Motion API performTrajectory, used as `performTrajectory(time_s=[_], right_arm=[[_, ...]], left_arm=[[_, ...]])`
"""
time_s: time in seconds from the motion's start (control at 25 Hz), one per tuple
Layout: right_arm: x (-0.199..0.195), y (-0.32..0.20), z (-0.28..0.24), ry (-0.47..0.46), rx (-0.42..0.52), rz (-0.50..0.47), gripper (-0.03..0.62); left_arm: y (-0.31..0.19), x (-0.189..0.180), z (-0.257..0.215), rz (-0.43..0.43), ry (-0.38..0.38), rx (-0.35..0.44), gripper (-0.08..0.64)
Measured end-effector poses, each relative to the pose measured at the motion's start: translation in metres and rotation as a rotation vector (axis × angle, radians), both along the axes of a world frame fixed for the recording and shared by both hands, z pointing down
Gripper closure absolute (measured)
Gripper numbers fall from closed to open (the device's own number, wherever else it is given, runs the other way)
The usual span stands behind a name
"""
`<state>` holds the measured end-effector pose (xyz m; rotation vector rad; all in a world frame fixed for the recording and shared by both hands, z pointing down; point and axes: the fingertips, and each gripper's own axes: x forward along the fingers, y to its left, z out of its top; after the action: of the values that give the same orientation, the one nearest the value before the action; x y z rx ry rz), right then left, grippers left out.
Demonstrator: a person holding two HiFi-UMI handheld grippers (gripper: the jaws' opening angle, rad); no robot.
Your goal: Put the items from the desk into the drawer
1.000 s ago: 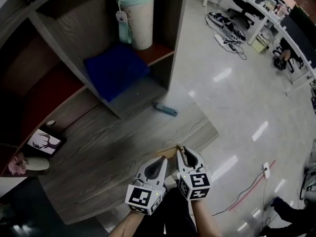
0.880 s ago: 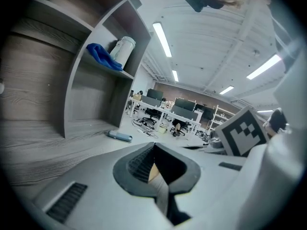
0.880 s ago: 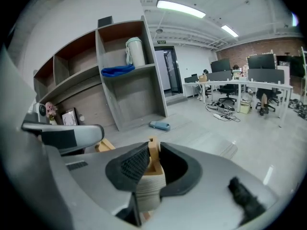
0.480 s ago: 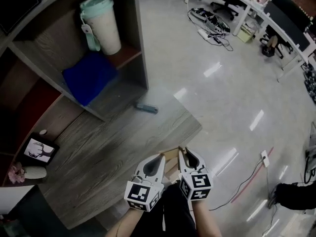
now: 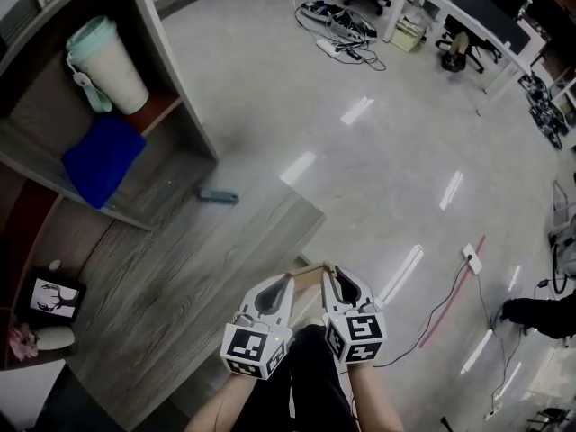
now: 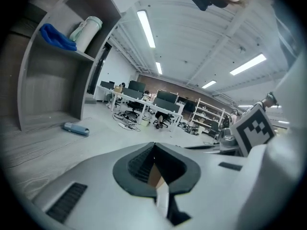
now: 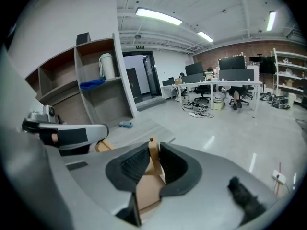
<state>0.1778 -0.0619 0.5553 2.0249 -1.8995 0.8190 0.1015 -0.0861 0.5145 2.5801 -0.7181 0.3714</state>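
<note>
- Right claw: closed on the edge of a tan panel.
- Left claw: closed on the same panel, just beside the right.
- Panel sits at the counter's near edge.
- Small blue item lies on the counter, well apart, by the shelf unit.

Worktop — grey wood grain, matt. Floor smooth, glossy, mirroring lights. Blue cloth soft, matt. Tan panel — matt, cardboard-like. Cup smooth plastic.

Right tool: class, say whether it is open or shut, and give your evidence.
Shut. The right gripper view shows the right tool clamped on a brown cardboard piece standing between its jaws.
</note>
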Motion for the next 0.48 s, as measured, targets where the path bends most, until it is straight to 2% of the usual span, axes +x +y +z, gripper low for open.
performTrajectory(time_s=[0.24, 0.48], right_arm=[[0.02, 0.021, 0.009, -0.006, -0.014, 0.048, 0.523], [0.027, 0.028, 0.037, -0.012, -0.046, 0.033, 0.523]], left_arm=[[0.015, 0.02, 0.008, 0.035, 0.001, -0.017, 0.549], [0.021, 0.024, 0.03, 0.027, -0.028, -0.036, 0.549]])
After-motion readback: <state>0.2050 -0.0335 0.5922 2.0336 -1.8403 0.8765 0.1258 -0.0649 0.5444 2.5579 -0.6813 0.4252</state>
